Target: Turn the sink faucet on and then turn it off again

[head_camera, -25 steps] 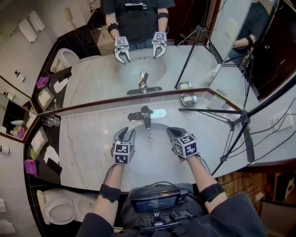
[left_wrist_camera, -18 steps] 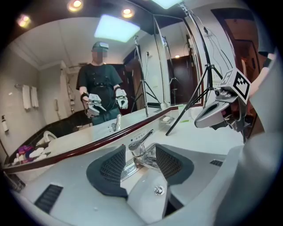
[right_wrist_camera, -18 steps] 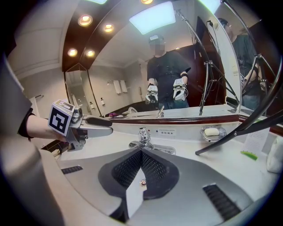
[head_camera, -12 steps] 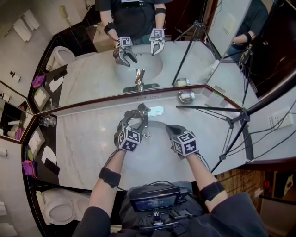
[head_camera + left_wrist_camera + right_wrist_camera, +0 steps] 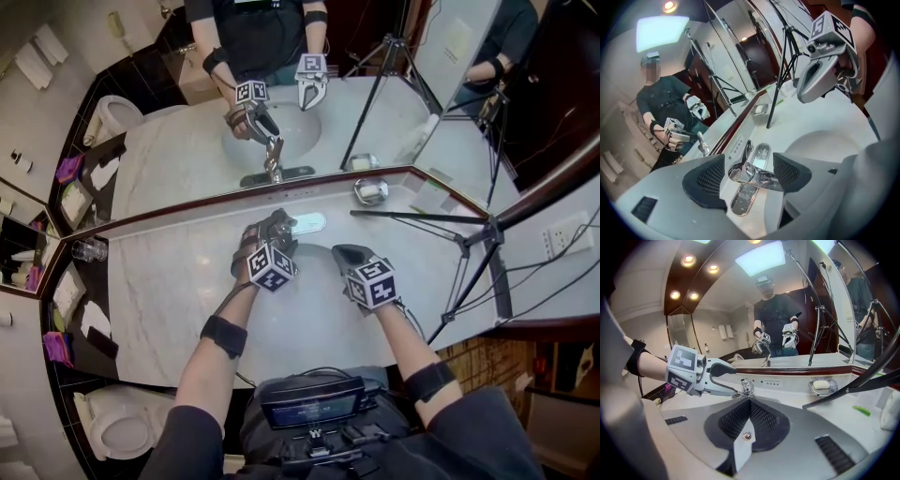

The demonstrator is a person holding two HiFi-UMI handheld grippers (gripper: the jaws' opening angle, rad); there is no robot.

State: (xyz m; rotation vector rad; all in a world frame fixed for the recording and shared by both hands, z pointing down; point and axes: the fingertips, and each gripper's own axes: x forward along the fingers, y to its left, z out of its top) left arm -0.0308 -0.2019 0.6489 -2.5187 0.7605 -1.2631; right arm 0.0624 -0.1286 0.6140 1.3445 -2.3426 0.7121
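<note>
left claw [image 5: 750,174]: jaws had just been opening, now wide; faucet [image 5: 746,169] between them, pads not pressing it. faucet sat at counter's [image 5: 169,281] back edge. right claw [image 5: 749,405] closed, empty, over sink [image 5: 829,145].

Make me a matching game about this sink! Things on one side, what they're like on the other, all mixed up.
1 left tool
2 right tool
3 faucet
4 soap dish

A holds soap
B jaws shut, empty
C between open jaws
D jaws wide apart

Pairs: 1-D, 2-B, 3-C, 4-A.
The left tool's jaws have just been opening, with the faucet between them.
</note>
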